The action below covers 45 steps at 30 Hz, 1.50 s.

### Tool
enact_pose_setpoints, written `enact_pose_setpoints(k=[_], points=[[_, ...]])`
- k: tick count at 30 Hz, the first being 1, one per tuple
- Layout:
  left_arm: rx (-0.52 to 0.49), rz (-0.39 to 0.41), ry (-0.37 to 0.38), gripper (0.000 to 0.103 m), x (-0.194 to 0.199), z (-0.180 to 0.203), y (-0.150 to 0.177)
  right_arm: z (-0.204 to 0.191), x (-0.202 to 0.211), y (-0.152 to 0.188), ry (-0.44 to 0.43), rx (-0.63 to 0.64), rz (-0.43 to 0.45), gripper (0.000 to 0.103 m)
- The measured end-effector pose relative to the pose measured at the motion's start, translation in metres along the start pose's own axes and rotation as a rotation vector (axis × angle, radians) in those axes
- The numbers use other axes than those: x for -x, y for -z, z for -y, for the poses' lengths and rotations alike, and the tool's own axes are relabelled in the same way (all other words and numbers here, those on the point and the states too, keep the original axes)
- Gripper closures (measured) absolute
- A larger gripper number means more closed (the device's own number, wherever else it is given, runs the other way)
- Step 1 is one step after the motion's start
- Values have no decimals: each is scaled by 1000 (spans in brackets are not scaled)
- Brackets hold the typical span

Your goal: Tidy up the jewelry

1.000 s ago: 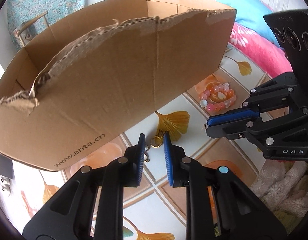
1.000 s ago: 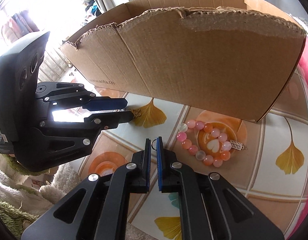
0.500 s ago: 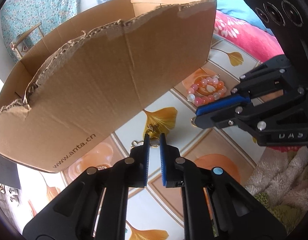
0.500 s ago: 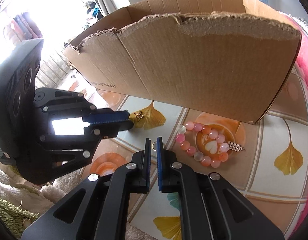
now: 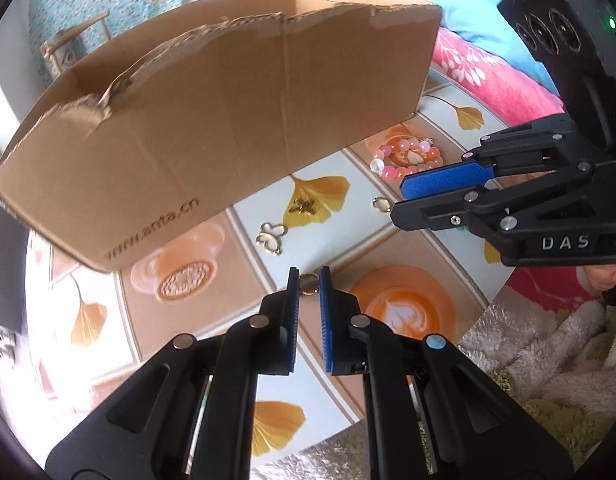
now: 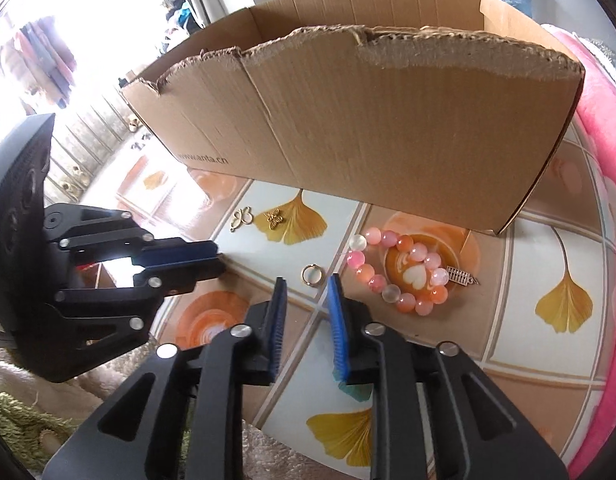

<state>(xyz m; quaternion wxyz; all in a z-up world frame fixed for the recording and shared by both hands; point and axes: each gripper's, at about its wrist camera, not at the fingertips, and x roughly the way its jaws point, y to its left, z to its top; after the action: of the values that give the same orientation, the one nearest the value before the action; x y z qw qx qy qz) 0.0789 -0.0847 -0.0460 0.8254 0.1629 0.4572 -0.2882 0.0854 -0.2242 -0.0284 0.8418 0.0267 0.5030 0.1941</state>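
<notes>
My left gripper (image 5: 308, 280) is shut on a small gold ring (image 5: 309, 284), held above the patterned table. My right gripper (image 6: 308, 290) is open; a silver ring (image 6: 311, 273) lies on the table just beyond its fingertips and also shows in the left wrist view (image 5: 380, 204). A pink bead bracelet (image 6: 403, 276) with a small metal charm (image 6: 461, 276) lies to the right of that ring. A gold butterfly charm (image 6: 274, 218) and a gold outline pendant (image 6: 242, 218) lie near the front wall of the cardboard box (image 6: 367, 120).
The torn, open-topped cardboard box (image 5: 212, 120) stands behind the jewelry. A pink and blue blanket (image 5: 487, 64) lies at the right. A fluffy rug (image 5: 547, 360) lies below the table's front edge.
My right gripper has opened and let go of the silver ring, which now lies on the table. My left gripper has pulled back and up with the gold ring in it.
</notes>
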Motion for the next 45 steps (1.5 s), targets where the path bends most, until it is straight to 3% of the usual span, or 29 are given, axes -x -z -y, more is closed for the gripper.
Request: enact_pose_setpoints(k=[18,29,45], points=[[37,29,27,94,0,-5,3,-27,-19,-9,142,134,0,80],[38,32,29,94,1,-6,4,-32,-23,-10,141,139,-6,92],[44,45,33,94,4,-7,2,-29,-20,-11,132,110,4,92]])
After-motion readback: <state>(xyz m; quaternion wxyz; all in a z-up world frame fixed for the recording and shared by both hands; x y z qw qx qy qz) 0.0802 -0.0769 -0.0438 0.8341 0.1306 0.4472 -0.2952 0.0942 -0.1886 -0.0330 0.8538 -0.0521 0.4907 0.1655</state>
